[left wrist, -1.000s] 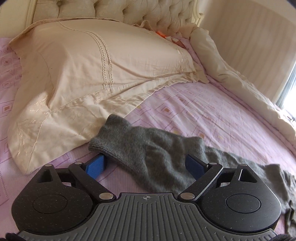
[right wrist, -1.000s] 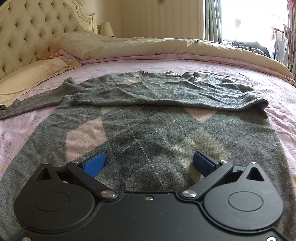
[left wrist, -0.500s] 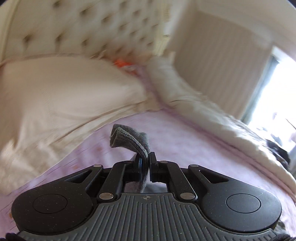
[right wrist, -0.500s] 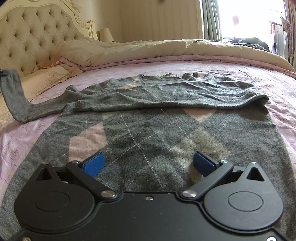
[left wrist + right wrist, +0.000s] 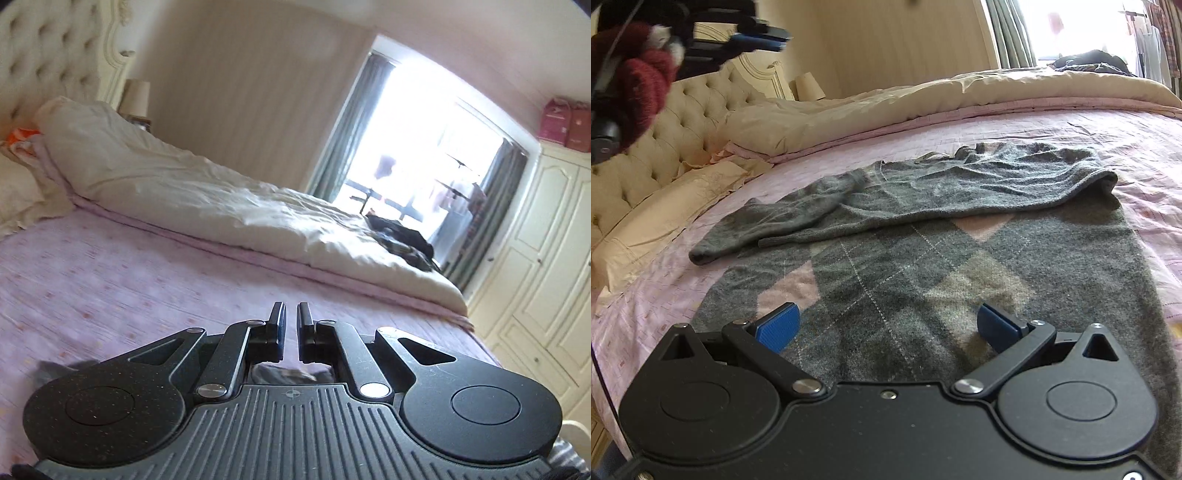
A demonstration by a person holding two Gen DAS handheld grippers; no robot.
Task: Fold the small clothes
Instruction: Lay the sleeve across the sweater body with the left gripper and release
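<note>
The sleeve fold is in hand: the grey sweater [image 5: 960, 295] lies flat by the near edge of the bed [image 5: 1108, 140], its loose sleeve [image 5: 768, 221] pointing to the headboard side, and since the left gripper [image 5: 291, 315] has its jaws pressed together on nothing and the right gripper [image 5: 886, 326] is spread, I think the cuff must be gripped next.

Bare pink sheet [image 5: 1027, 125] beyond the sweater [image 5: 923, 266] is open; rolled duvet [image 5: 886, 107] blocks far edge, pillow [image 5: 665, 206] the headboard end.
</note>
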